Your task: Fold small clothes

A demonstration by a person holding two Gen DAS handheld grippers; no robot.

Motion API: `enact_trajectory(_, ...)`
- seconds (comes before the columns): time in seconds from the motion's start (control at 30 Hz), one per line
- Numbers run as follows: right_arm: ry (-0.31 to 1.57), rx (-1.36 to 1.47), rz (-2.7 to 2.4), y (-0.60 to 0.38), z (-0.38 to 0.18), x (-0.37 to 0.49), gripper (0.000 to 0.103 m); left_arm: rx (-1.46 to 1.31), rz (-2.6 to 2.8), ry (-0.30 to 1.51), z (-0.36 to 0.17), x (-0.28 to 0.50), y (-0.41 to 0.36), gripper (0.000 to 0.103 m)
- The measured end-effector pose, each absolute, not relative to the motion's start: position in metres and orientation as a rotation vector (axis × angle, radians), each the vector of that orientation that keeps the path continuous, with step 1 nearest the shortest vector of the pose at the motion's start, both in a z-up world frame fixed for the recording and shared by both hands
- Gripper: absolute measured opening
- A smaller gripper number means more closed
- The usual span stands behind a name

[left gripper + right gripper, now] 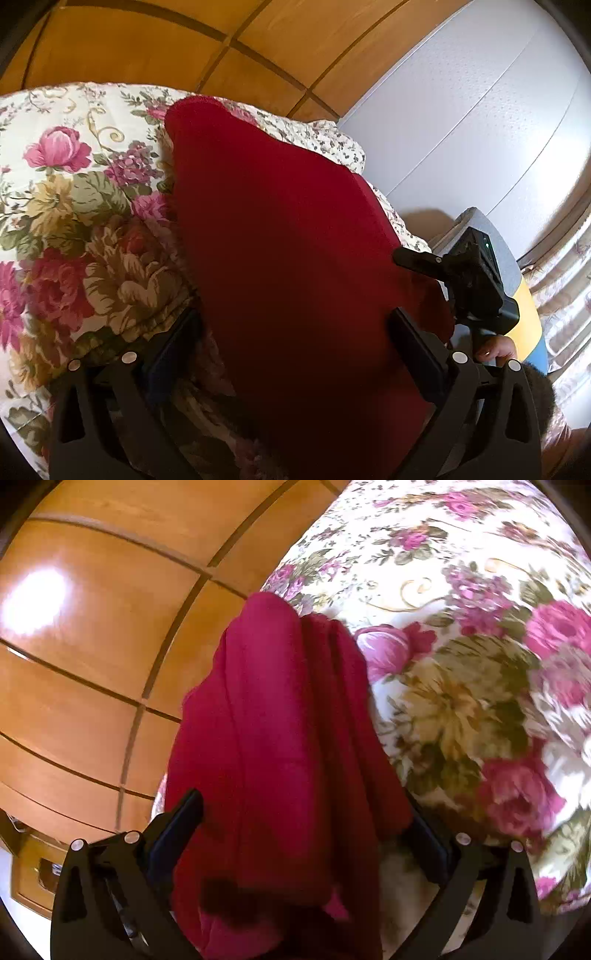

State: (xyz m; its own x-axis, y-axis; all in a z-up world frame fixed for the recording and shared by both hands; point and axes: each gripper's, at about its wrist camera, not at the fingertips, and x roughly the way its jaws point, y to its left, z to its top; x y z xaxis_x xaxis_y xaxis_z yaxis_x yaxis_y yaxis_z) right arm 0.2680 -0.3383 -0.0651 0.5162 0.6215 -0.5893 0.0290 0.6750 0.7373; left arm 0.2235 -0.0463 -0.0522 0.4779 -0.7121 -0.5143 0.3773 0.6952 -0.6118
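Note:
A dark red garment (288, 240) stretches away from my left gripper (293, 317) over the floral bedspread (74, 221). It fills the whole gap between the two fingers, which stand wide apart, and it drapes over the gripper's base. In the right wrist view the same red garment (280, 738) lies bunched in several folds between the spread fingers of my right gripper (301, 801). The right gripper's black body (476, 280) shows at the cloth's right edge, with a hand (495, 350) on its handle. The cloth hides where it is gripped.
The bedspread (461, 701) covers a bed. A wooden wardrobe (184, 37) stands behind it, and its panels (74, 646) fill the left of the right wrist view. A white wall (480, 110) and a grey, yellow and blue seat (528, 314) lie to the right.

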Motion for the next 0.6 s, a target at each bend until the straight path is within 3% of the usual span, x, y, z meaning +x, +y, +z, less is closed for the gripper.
enact_trajectory(0.27, 0.964, 0.631, 0.383, -0.316, -0.062, 0.280, 0.098, -0.438, -0.697, 0.848, -0.055, 0.242, -0.054, 0.100)
enact_trajectory(0.4, 0.931, 0.640, 0.388, -0.318, -0.060, 0.276, 0.075, -0.431, -0.702, 0.842, -0.055, 0.242, -0.055, 0.097)
enact_trajectory(0.6, 0.878, 0.656, 0.402, -0.319, -0.050, 0.269, 0.059, -0.440, -0.698, 0.836, -0.056, 0.235, -0.046, 0.080)
